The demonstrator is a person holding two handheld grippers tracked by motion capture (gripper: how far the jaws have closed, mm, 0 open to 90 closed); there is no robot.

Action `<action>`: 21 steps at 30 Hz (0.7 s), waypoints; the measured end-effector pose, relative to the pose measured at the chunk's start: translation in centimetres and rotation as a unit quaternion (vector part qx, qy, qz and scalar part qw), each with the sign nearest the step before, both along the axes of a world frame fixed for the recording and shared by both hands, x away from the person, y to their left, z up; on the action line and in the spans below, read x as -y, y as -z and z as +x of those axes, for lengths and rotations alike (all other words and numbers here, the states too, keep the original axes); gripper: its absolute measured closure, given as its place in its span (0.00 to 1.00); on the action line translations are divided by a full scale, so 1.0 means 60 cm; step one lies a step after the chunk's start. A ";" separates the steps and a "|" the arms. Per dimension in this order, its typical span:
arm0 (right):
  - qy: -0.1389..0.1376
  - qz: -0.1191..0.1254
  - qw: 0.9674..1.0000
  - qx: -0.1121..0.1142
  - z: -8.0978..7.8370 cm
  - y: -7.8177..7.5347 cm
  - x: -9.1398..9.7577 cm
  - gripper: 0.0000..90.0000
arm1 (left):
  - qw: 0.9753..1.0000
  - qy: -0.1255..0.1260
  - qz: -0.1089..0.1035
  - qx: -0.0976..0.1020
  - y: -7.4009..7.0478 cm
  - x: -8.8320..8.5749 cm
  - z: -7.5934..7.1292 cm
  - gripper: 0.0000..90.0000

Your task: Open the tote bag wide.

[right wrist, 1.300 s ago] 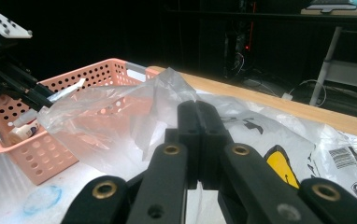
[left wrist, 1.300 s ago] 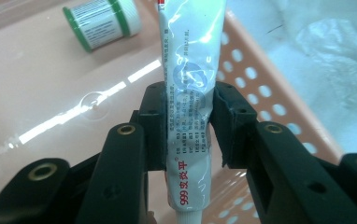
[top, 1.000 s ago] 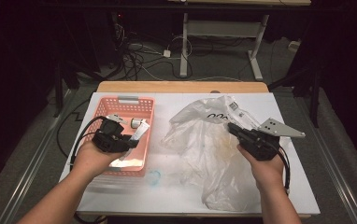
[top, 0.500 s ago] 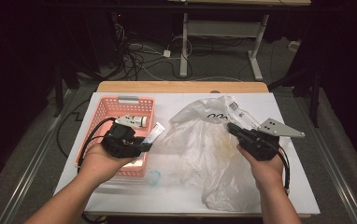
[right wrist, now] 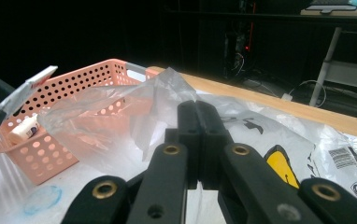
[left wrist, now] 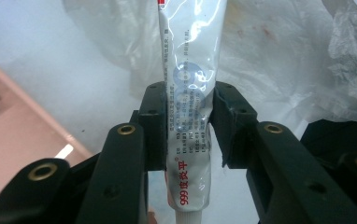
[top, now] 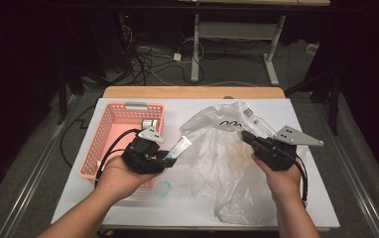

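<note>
My left gripper (top: 170,154) (left wrist: 189,116) is shut on a white ointment tube (left wrist: 190,70) (top: 178,147) printed with red "999", held just right of the pink basket (top: 109,134) and pointing at the plastic bag. A clear plastic bag (top: 222,158) (right wrist: 120,121) lies crumpled across the middle of the white table. My right gripper (top: 247,136) (right wrist: 197,121) is shut on the bag's upper edge and lifts it a little. In the right gripper view the tube (right wrist: 27,91) and the left gripper's jaws show at the far left.
The pink basket (right wrist: 74,93) holds a small white bottle (right wrist: 24,128) (top: 149,124). A blue ring mark (top: 163,187) is on the white table top (top: 128,203). The wooden table edge (top: 192,92) runs along the back, with cables and desk legs on the floor beyond.
My left gripper has moved right, out from over the basket toward the bag, carrying the tube. The right gripper has stayed put on the bag.
</note>
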State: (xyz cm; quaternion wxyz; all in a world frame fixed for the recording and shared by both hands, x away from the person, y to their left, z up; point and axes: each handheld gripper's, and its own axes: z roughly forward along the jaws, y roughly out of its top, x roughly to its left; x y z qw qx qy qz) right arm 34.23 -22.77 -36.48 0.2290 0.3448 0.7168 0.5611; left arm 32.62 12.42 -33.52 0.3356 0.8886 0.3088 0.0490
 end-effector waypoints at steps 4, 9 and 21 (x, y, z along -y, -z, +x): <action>0.000 0.000 1.000 0.000 0.000 0.000 0.000 1.00 | 1.000 0.016 -0.002 -0.001 0.006 0.024 -0.005 0.74; -0.001 0.001 1.000 -0.001 -0.001 0.000 0.000 1.00 | 1.000 0.029 -0.003 -0.001 0.017 0.051 -0.006 0.74; -0.003 0.002 1.000 0.001 -0.002 -0.001 0.000 1.00 | 0.999 0.042 0.000 -0.005 0.046 0.106 0.010 0.74</action>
